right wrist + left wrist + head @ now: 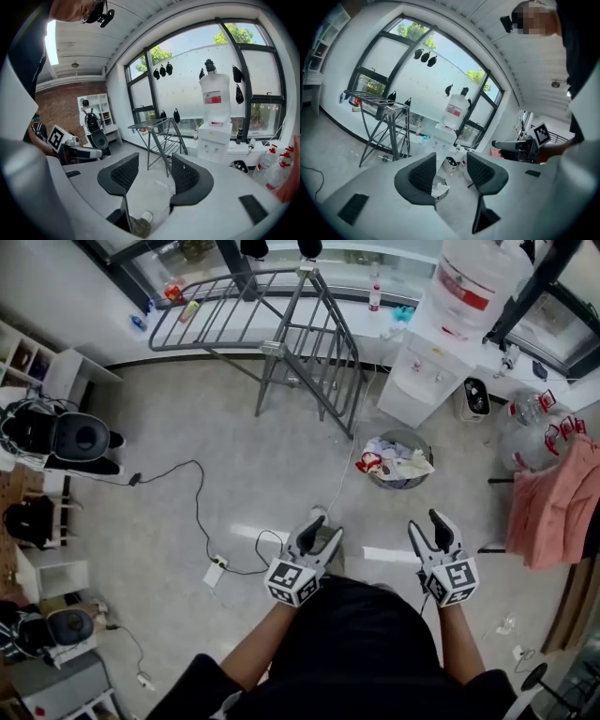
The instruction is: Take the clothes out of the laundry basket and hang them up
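Observation:
The round laundry basket (401,465) stands on the floor ahead of me, holding white and red clothes (389,461). The grey metal drying rack (281,320) stands bare by the window. My left gripper (326,526) and right gripper (425,521) hover side by side above the floor, short of the basket, both open and empty. In the left gripper view the basket (439,186) shows between the spread jaws of that gripper (451,171), with the rack (386,124) to the left. The right gripper (154,171) points toward the rack (159,133).
A water dispenser (439,348) stands right of the rack, with spare bottles (536,427) beyond it. A pink cloth (561,502) hangs at the right edge. A power strip (216,571) and black cable (192,493) lie on the floor at left, near chairs and shelves (56,437).

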`<state>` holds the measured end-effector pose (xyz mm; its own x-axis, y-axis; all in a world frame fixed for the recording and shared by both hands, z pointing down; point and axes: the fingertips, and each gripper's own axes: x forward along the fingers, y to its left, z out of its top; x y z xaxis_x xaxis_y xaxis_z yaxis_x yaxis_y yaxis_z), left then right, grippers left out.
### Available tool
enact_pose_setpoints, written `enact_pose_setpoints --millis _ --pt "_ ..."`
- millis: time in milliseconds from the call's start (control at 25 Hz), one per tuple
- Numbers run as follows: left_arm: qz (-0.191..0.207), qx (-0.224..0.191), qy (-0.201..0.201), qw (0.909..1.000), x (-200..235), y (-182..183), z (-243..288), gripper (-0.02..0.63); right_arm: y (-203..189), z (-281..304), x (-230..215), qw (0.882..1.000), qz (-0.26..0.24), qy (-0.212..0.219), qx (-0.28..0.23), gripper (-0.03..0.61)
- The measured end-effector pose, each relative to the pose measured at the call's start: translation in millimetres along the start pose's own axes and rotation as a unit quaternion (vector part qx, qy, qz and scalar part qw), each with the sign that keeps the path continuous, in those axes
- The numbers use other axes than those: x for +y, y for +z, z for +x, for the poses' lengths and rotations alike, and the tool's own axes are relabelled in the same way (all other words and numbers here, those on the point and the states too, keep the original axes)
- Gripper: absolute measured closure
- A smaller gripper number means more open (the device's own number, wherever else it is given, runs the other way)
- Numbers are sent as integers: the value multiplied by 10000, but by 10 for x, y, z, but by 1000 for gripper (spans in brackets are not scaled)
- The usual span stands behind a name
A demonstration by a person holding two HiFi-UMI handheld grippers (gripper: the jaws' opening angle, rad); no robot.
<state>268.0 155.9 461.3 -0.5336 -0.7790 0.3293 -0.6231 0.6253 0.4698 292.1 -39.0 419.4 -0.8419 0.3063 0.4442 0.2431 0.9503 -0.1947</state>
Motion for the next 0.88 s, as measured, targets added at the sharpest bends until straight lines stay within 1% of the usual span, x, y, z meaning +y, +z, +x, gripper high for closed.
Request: enact_pose_setpoints --millis 120,240,280,440,560,640,760,880 --pt "176 87 -191 9996 367 242 311 430 120 459 -74 9996 144 92 209 379" --pt "522 302 -384 9974 765 400 682 425 201 851 -130 9991 -52 204 378 371" --pt "581 375 -429 9967 896 442 805 419 217 973 -162 9988 -119 229 418 371" --pt "643 498 -409 9959 1277 536 1218 416 121 1474 -349 9959 -408 446 679 371" --pt "496 784 -304 9952 1302 298 1410 414 -151 1715 -558 9905 -558 801 971 371" --pt "387 902 -124 9951 1356 124 1571 403 -350 1907 -789 9844 -703 1095 1182 367" --pt "133 870 261 9958 1519 -47 1782 399 -664 2274 -1166 9758 -890 1347 1477 365" --pt "-317 790 636 9943 1609 -320 1912 399 -1119 2617 -1431 9599 -1180 1679 1908 365"
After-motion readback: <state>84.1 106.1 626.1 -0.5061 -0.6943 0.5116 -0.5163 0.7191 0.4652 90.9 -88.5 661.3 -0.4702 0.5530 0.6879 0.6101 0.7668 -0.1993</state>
